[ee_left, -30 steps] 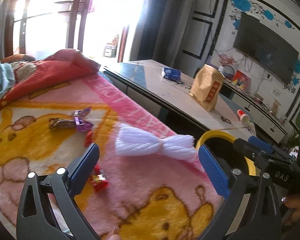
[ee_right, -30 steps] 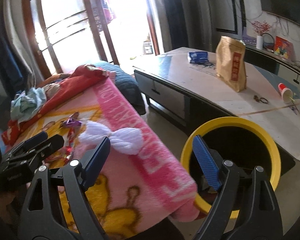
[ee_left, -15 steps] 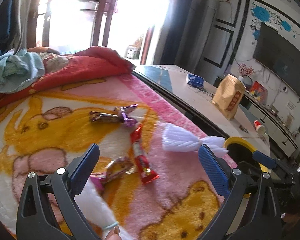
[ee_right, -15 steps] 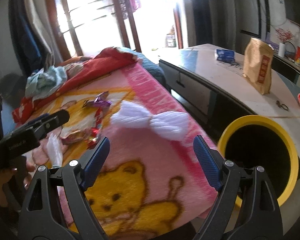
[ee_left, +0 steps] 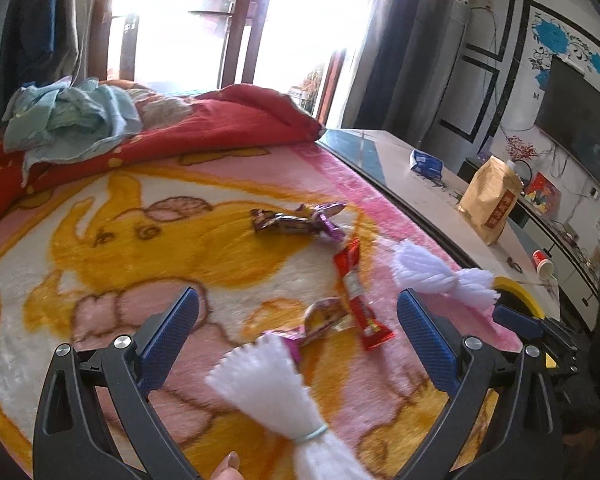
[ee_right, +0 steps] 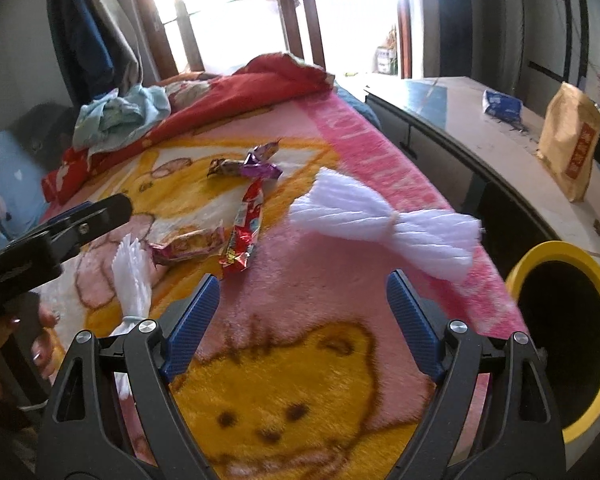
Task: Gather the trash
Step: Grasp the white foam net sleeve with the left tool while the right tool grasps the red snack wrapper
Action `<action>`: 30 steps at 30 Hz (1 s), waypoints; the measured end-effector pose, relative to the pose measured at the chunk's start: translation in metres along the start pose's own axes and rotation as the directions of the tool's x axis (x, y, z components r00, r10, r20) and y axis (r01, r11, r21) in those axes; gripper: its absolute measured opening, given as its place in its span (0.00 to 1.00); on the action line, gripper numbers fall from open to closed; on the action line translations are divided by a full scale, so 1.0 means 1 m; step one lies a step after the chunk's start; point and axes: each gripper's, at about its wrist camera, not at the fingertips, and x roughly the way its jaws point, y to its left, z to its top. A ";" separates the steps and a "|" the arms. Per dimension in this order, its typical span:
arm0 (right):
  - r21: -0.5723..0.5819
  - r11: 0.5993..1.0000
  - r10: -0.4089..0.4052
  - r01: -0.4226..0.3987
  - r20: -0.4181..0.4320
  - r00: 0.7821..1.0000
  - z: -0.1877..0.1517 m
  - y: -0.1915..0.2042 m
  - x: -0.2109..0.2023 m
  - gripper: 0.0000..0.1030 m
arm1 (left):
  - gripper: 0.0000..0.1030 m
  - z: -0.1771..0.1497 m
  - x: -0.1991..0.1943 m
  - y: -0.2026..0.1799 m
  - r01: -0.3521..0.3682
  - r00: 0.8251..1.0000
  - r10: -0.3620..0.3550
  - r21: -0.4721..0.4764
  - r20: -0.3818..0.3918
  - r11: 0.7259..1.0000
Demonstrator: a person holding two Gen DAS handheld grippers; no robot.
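Several candy wrappers lie on a pink and yellow cartoon blanket [ee_left: 100, 240]: a purple one [ee_left: 296, 222] [ee_right: 246, 168], a red one [ee_left: 360, 300] [ee_right: 246, 228], and a pink-gold one [ee_left: 324, 318] [ee_right: 188, 246]. A white foam net tied in the middle [ee_left: 440, 276] [ee_right: 384, 224] lies near the blanket's right edge. A second white foam net [ee_left: 276, 392] [ee_right: 134, 280] lies just in front of my left gripper [ee_left: 298, 328], which is open and empty. My right gripper [ee_right: 302, 316] is open and empty above the blanket. A yellow-rimmed bin [ee_right: 572, 320] [ee_left: 520, 292] stands at the right.
A long low table [ee_right: 480, 128] runs along the right with a brown paper bag [ee_right: 572, 140], a blue packet [ee_right: 500, 106] and a cup [ee_left: 542, 260]. A red quilt [ee_left: 220, 128] and light-blue cloth [ee_left: 72, 112] are heaped at the far end.
Both grippers have swung left from the bin toward the middle of the blanket. More wrappers and the second foam net have come into view. Both stay open.
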 end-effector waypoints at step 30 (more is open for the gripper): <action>0.039 0.991 0.133 -0.128 -0.162 0.978 0.010 0.019 0.074 0.14 | 0.54 -0.069 0.016 0.017 0.165 0.944 -0.183 -0.089 -0.274 0.982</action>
